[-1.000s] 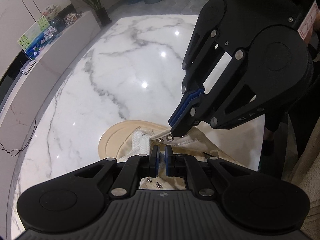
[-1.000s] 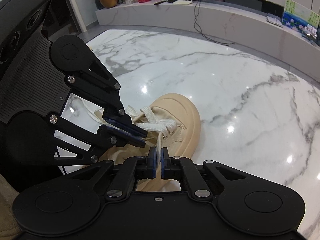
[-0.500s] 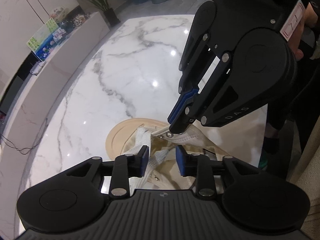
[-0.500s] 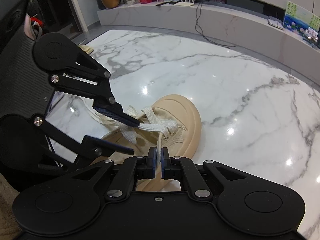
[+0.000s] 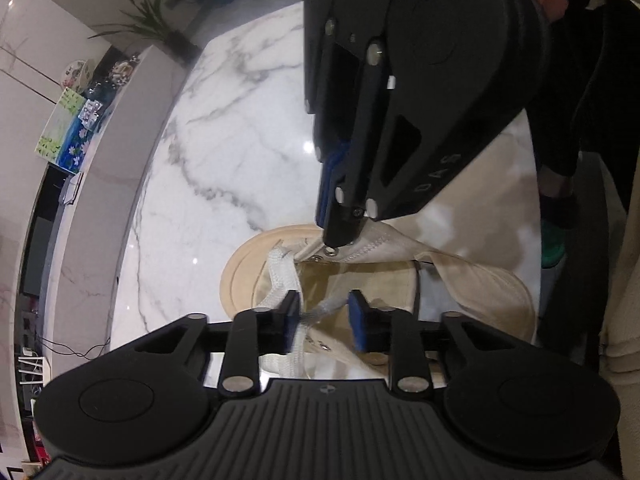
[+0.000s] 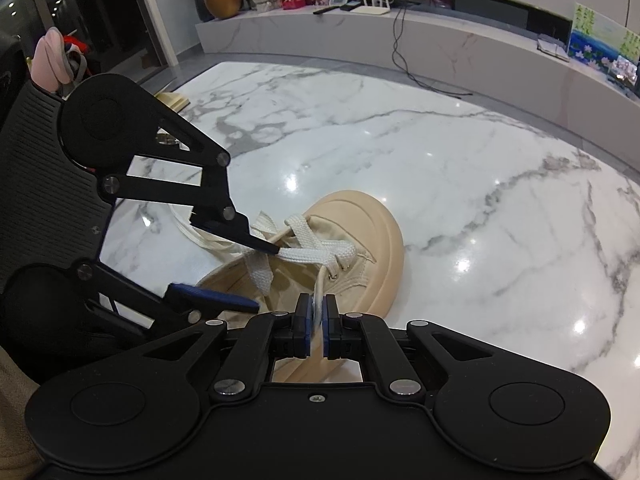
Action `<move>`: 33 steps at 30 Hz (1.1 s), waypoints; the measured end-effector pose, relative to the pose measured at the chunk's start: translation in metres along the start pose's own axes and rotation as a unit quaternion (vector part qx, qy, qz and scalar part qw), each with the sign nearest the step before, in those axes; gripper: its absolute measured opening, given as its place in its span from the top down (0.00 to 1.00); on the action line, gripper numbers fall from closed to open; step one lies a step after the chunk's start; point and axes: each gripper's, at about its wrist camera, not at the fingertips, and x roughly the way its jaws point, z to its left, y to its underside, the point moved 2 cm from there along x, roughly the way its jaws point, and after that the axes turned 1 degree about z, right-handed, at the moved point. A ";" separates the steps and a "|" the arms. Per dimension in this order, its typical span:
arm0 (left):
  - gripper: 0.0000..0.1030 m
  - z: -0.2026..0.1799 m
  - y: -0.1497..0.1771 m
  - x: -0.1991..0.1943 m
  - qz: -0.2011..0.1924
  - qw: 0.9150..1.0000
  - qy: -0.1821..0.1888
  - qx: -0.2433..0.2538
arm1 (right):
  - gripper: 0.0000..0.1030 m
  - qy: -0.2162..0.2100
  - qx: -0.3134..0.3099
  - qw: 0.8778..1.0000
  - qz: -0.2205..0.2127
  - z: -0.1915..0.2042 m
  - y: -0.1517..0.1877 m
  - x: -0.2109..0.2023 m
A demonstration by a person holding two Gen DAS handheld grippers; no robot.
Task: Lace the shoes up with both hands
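Lace (image 5: pixel 326 307) runs slantwise across the gap of our left gripper (image 5: pixel 324 316), whose jaws are closing around it, pads not yet pressing. Our right gripper (image 6: pixel 316 330) pinches 1 strand (image 6: pixel 319 288) rising toward the shoe's (image 6: pixel 372 240) eyelets.

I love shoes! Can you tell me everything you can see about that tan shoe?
The shoe is a beige canvas sneaker with a thick, rounded rubber toe cap and metal eyelets. It sits on the marble table, only partly laced with a flat white shoelace. The right gripper pinches one lace strand. The left gripper is closing around another strand.
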 end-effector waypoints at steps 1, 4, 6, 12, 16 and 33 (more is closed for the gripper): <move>0.85 0.002 0.000 0.001 -0.001 1.000 0.000 -0.002 | 0.97 0.000 0.000 1.000 0.000 0.000 0.000 0.000; 0.88 0.002 0.002 0.005 0.005 1.000 -0.003 0.007 | 0.97 -0.001 -0.001 1.000 -0.001 0.001 0.001 0.000; 0.87 0.000 0.002 0.003 0.004 1.000 -0.007 0.025 | 0.97 0.000 -0.005 1.000 0.000 -0.001 0.001 0.001; 0.83 -0.007 0.000 -0.001 0.010 0.994 -0.007 0.112 | 0.97 0.000 -0.007 1.000 -0.001 0.000 0.001 0.000; 0.79 -0.010 -0.004 0.003 0.013 0.988 0.000 0.157 | 0.97 0.000 -0.007 1.000 -0.001 0.001 0.002 0.000; 0.93 -0.005 0.001 0.024 0.034 0.983 0.004 0.178 | 0.96 0.007 -0.013 1.000 0.002 0.004 -0.001 0.000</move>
